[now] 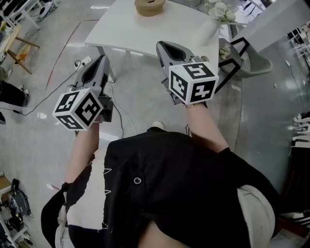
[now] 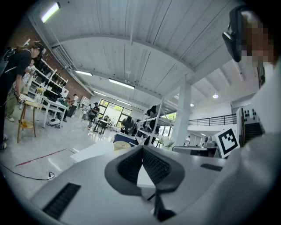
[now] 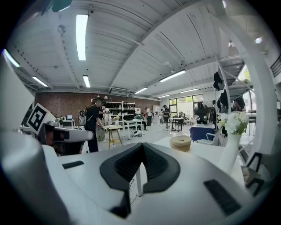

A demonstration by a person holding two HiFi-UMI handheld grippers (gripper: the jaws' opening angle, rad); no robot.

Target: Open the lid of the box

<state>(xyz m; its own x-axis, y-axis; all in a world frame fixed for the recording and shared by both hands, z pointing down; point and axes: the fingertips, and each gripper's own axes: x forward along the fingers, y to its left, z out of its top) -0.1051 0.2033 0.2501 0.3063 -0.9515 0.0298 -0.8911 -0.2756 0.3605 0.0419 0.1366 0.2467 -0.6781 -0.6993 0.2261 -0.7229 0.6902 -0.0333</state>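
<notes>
The box is a round tan container (image 1: 149, 7) with its lid on, standing at the far side of a white table (image 1: 121, 29). It also shows small and distant in the left gripper view (image 2: 121, 145) and as the tan box (image 3: 180, 143) in the right gripper view. My left gripper (image 1: 100, 60) is held over the floor, short of the table's near edge, shut with nothing in it (image 2: 142, 149). My right gripper (image 1: 162, 45) reaches just over the table's near edge, jaws closed together and empty (image 3: 142, 145).
A white vase with white flowers (image 1: 213, 22) stands on the table's right side. A chair (image 1: 247, 60) sits to the right of the table. A power strip (image 1: 83, 61) and cable (image 1: 121, 111) lie on the floor. A wooden stool (image 1: 19, 48) is far left.
</notes>
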